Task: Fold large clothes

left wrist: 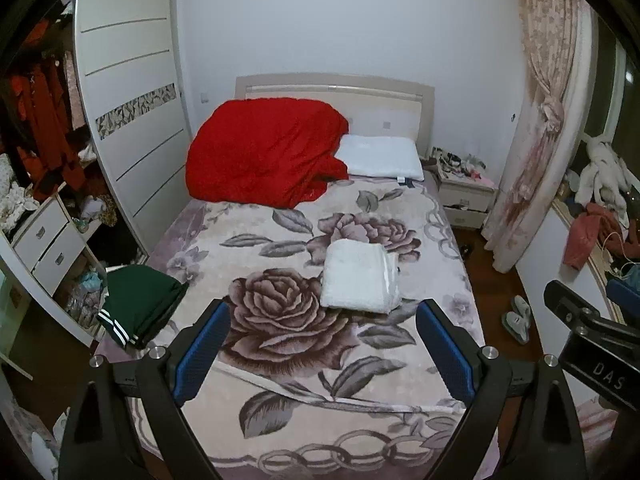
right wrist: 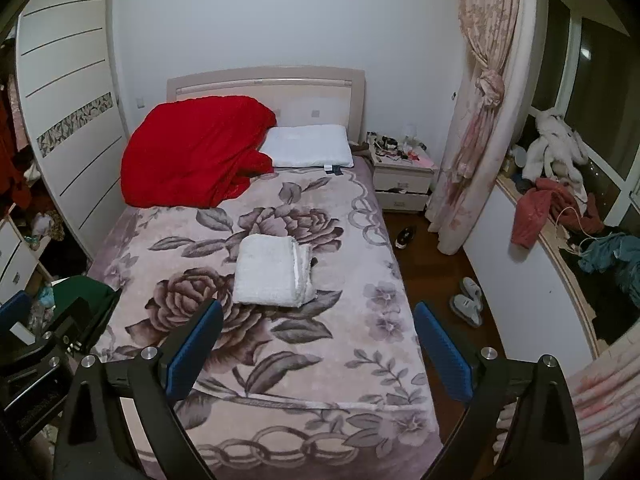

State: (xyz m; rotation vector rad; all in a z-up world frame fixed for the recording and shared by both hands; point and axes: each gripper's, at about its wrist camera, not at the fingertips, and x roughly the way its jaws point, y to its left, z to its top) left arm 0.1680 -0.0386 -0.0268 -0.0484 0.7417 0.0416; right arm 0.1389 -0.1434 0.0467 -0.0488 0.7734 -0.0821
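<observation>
While the white folded cloth [left wrist: 360,276] sits square in the middle of the bed [left wrist: 400,380], well ahead of us, we hold both claws above the foot of the bed, the left claw [left wrist: 322,350] and the right claw [right wrist: 318,346] each with its blue pads spread wide and gripping nothing. If we pinch only the top layer, we judge the stack could slide open on the plush flowered blanket [right wrist: 360,360]. The green garment [left wrist: 140,304] hangs at the bed's left edge and might slip to the floor. Our left view shows its white stripes; the right view hides most of it behind the other claw, but shows the dark shoe [right wrist: 406,236] by the curtain.
</observation>
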